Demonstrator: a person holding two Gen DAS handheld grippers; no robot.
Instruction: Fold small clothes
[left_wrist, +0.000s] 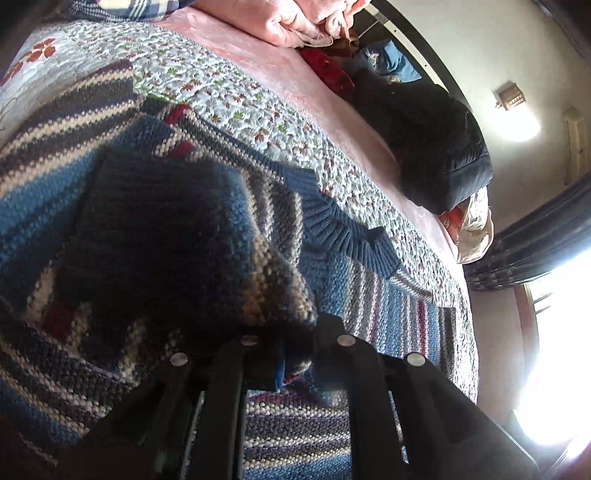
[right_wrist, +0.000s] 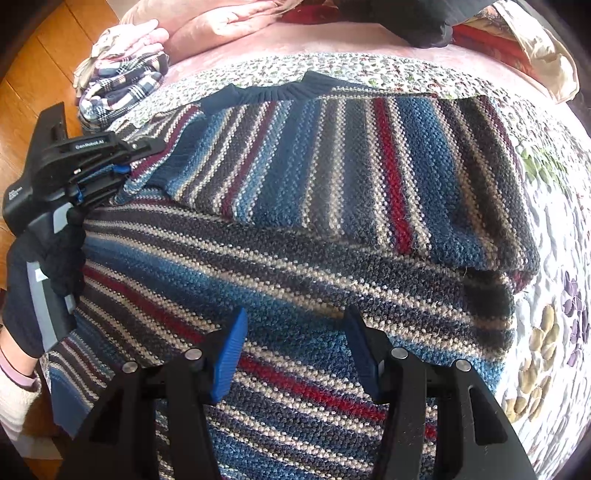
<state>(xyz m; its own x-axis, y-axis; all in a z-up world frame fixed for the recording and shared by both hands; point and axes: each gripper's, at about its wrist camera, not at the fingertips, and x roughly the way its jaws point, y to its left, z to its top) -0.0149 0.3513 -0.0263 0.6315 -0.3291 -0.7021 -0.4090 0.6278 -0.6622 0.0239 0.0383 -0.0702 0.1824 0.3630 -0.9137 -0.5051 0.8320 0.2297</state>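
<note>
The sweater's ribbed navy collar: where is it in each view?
Left wrist: the collar sits centre-right, beyond the fold held in the left gripper.
Right wrist: the collar runs along the top centre.
Shared landmark: the floral quilt just beyond it.

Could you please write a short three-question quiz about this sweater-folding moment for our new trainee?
1. True or false: the right claw is open and holding nothing.
2. What does the left claw grip? A) plaid cloth B) striped sweater C) pink blanket
3. What does the sweater lie on?

Key: 1 true. 2 B; it pinches a sweater edge. 3 A floral quilt.
</note>
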